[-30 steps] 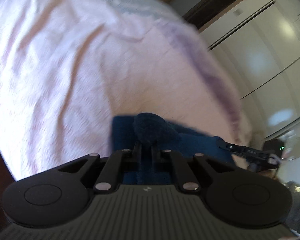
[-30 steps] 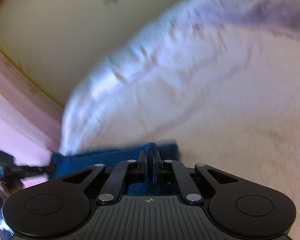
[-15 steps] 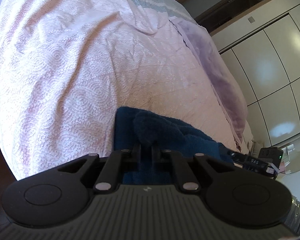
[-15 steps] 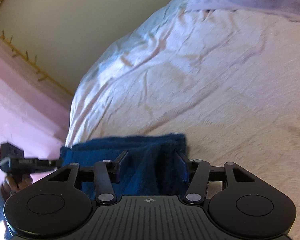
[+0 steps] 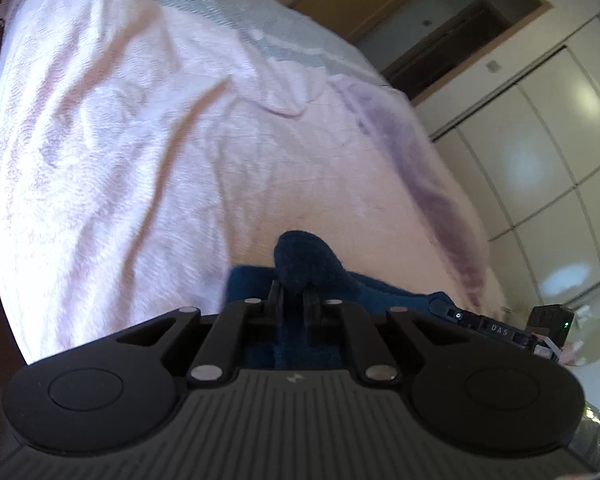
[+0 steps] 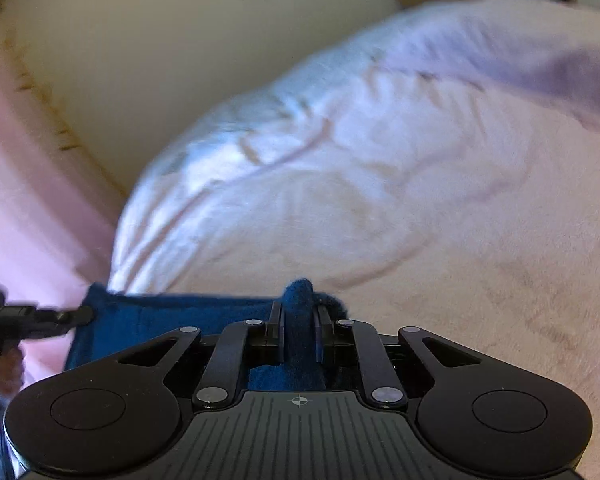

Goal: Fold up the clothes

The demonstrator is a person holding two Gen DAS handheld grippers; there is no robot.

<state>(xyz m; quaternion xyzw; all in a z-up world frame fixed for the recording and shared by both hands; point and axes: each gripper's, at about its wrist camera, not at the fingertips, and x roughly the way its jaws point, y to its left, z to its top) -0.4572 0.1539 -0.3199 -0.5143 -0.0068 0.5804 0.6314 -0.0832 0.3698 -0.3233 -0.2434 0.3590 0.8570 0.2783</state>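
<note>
Left claw (image 5: 295, 294) pinches a bunched fold of dark blue cloth (image 5: 380, 292) over pink bed (image 5: 140, 160). Right claw (image 6: 299, 312), jaws just closing, grips cloth's other end.

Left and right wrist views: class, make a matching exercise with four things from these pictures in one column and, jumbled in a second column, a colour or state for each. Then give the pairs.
Things:
1. garment
2. bed cover
3. wardrobe doors
4. left gripper

Colour or state:
A. white and glossy
B. dark blue
C. shut on bunched cloth
D. pale pink and wrinkled

Pairs: 1-B, 2-D, 3-A, 4-C
</note>
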